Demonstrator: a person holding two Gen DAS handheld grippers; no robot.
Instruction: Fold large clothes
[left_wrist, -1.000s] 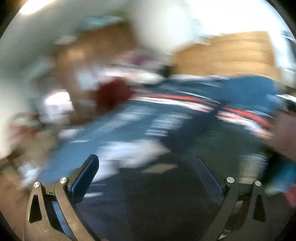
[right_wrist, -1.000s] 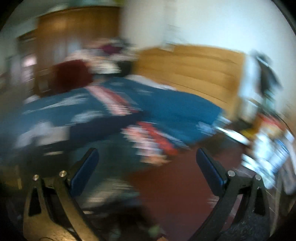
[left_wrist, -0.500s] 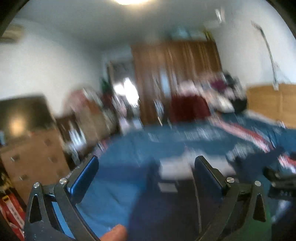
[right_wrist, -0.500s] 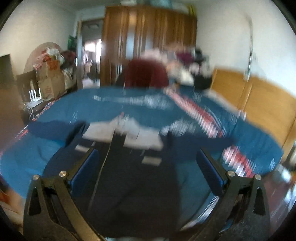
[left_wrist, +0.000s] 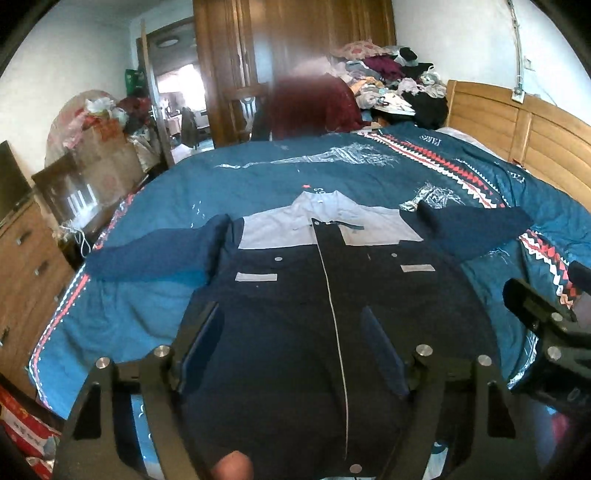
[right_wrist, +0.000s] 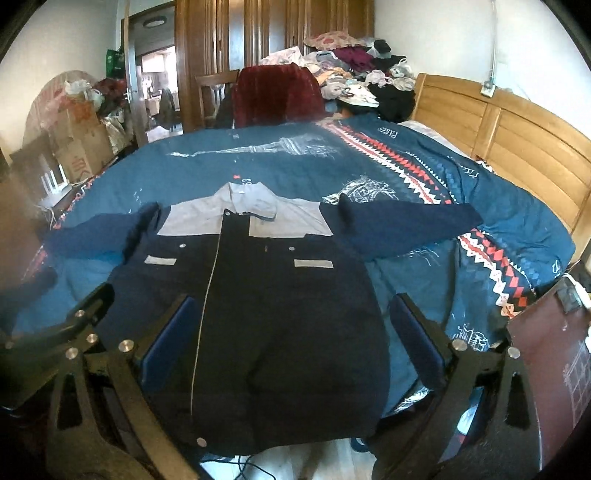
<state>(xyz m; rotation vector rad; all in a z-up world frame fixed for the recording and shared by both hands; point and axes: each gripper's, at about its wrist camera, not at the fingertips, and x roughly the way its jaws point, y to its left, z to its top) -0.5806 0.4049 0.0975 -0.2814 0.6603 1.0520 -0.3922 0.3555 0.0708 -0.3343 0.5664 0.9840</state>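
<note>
in the left wrist view, the left tool (left_wrist: 295, 350) is wide open and holds nothing. the jacket (left_wrist: 332, 295) lies flat on the bed (left_wrist: 221, 177), right in front of the tool. its front faces up, and its grey collar (left_wrist: 321, 199) points away toward the far side of the bed. its bottom edge is nearest the tool and hangs over the bed's near edge. the long line of the jacket runs straight away from the tool. one sleeve (left_wrist: 155, 254) sticks out to the left and the other sleeve (left_wrist: 476, 229) sticks out to the right. the right tool (left_wrist: 539, 317) peeks in at the right edge.

in the right wrist view, the right tool (right_wrist: 295, 343) is wide open too and holds nothing. the jacket (right_wrist: 266, 295) lies straight ahead, a little to the left. the right sleeve (right_wrist: 410, 225) is on this tool's side. the left sleeve (right_wrist: 99, 236) is nearer the left tool (right_wrist: 81, 317), seen at the left edge. it looks like nothing is folded yet. a good next move may be for each tool to take the sleeve on its own side and bring it in over the middle.
</note>
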